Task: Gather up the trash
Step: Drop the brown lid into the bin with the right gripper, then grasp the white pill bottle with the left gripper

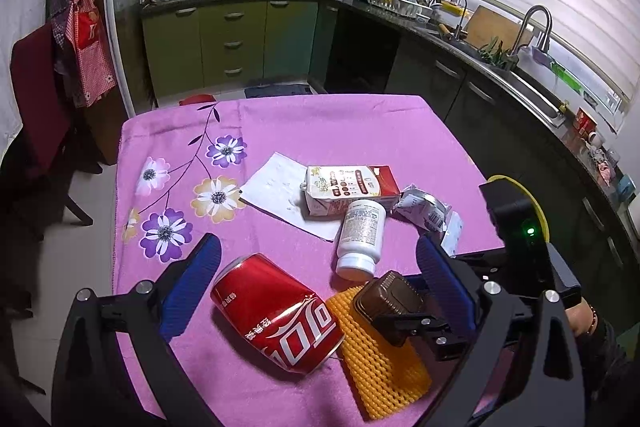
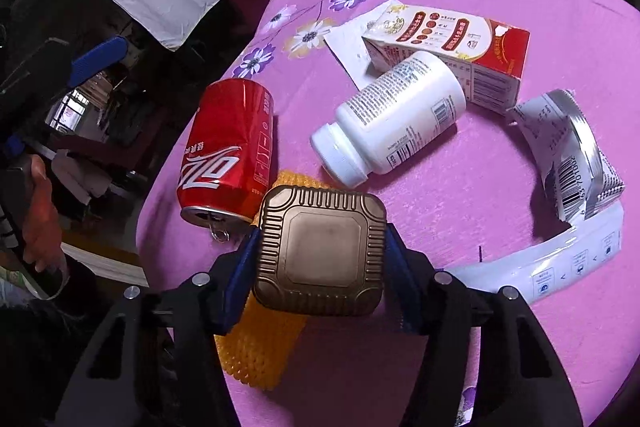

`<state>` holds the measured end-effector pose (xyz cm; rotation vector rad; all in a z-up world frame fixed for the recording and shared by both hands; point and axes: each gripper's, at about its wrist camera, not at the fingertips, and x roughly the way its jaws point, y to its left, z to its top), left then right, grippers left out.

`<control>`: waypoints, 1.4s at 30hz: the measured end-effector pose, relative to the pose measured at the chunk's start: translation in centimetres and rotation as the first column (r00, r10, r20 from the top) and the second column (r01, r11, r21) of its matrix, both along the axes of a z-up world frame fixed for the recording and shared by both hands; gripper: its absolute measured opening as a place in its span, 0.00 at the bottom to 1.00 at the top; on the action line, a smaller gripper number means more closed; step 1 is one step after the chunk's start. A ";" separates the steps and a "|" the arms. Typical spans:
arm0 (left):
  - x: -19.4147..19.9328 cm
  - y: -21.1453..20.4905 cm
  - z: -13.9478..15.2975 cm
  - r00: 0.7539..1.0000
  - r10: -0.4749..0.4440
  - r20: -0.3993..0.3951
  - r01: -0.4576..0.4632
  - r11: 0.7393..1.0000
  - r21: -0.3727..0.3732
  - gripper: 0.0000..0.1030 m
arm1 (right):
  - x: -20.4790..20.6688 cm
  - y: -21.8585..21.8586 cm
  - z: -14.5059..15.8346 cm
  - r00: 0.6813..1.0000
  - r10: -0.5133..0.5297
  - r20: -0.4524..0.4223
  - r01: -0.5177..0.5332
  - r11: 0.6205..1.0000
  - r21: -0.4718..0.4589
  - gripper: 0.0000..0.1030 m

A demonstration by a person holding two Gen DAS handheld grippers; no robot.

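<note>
My right gripper [image 2: 320,255] is shut on a brown ribbed plastic tray [image 2: 320,247], its blue pads pressing both sides; the left wrist view shows that tray [image 1: 390,301] above a yellow foam net [image 1: 380,363]. A dented red cola can [image 1: 276,311] lies on its side between the fingers of my open left gripper [image 1: 318,247], untouched by them. Further back lie a white pill bottle [image 1: 360,239], a red-and-white carton [image 1: 352,189], a white paper sheet [image 1: 272,191] and a crumpled silver wrapper [image 1: 424,211]. A white plastic pouch [image 2: 560,267] lies at the right.
The trash lies on a table under a pink flowered cloth [image 1: 280,131]. A dark red chair [image 1: 36,107] stands left of it. Green kitchen cabinets [image 1: 232,43] and a counter with a sink [image 1: 532,83] run behind and to the right. A hand [image 2: 40,223] shows at the left.
</note>
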<state>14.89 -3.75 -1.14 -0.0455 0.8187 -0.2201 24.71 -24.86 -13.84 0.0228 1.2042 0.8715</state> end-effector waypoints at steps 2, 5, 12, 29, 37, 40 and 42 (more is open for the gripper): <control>0.1 -0.2 0.1 1.000 -0.003 0.000 0.003 1.000 0.007 0.91 | -0.3 -0.2 0.7 1.000 0.000 0.015 0.000 1.000 0.016 0.58; 0.2 -0.5 0.1 1.000 -0.005 0.001 0.005 1.000 0.016 0.91 | -0.8 -1.0 2.2 0.999 -0.008 0.045 0.006 0.999 0.038 0.58; 0.7 -1.6 -0.1 0.999 -0.032 -0.006 0.032 0.998 0.045 0.91 | -2.5 -7.5 6.9 0.975 -0.147 0.169 0.138 0.988 0.065 0.58; 2.7 -5.9 -2.1 0.985 -0.143 -0.093 0.153 0.982 0.113 0.91 | 2.4 -36.2 -1.6 0.623 -0.730 0.281 0.778 0.540 -0.321 0.61; 5.1 -7.8 -3.9 0.957 -0.214 -0.195 0.242 0.961 0.133 0.91 | 2.1 -36.8 -1.1 0.591 -0.742 0.315 0.806 0.523 -0.277 0.72; 6.3 -8.6 -4.6 0.942 -0.240 -0.236 0.278 0.950 0.142 0.91 | 0.6 -35.8 -0.2 0.593 -0.735 0.329 0.806 0.537 -0.251 0.75; 7.3 -9.0 -5.3 0.929 -0.253 -0.270 0.299 0.943 0.144 0.91 | -0.2 -35.1 0.1 0.596 -0.734 0.326 0.803 0.549 -0.232 0.75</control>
